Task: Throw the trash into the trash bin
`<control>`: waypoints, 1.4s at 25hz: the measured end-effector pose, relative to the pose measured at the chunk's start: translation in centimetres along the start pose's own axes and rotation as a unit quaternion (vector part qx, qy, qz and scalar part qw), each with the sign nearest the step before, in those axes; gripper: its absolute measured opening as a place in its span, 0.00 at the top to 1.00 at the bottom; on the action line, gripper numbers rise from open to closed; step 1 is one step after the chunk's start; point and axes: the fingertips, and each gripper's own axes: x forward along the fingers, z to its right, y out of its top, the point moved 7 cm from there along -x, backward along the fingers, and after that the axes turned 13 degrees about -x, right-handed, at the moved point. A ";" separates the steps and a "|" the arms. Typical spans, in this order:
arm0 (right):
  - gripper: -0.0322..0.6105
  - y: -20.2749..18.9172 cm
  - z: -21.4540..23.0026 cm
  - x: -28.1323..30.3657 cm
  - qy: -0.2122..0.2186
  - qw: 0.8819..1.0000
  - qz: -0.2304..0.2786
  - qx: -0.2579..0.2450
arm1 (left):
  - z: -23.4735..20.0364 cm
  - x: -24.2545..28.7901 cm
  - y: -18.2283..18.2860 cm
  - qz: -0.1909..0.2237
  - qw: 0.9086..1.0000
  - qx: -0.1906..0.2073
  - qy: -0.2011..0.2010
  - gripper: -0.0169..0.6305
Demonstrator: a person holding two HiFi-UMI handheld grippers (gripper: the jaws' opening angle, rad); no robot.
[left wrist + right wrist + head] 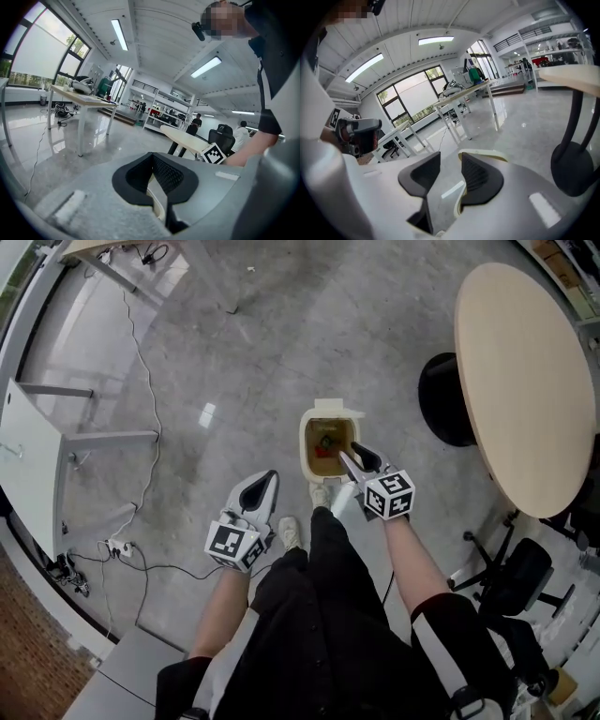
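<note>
Tongs [450, 161] ajar, empty, trash bin [483, 152] beyond

An open-plan office-lab: white desks [77, 97], swivel chairs [516, 577], stocked shelving racks [161, 110], strip lights [119, 33], polished concrete floor [234, 362].

We look steeply down from the head, well above the trash bin [330, 442] just beyond the right jaws. Each gripper view sits close behind its own jaws, facing almost level; all three share the round table [525, 381].

Open-topped bin [306, 442], round table [525, 371] near right, bare floor [234, 362] left
</note>
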 end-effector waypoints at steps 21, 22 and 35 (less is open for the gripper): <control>0.94 11.3 -12.3 -22.8 -0.177 0.947 0.260 -0.071 | 5.5 -12.0 8.7 0.121 0.979 0.118 -0.111 0.97; 0.94 10.9 -12.8 -23.8 -0.183 0.945 0.262 -0.071 | 5.5 -12.5 8.3 0.119 0.980 0.116 -0.112 0.97; 0.94 7.6 -13.9 -34.8 -0.265 0.914 0.299 -0.078 | 9.9 -14.2 7.3 0.124 0.966 0.183 -0.130 0.97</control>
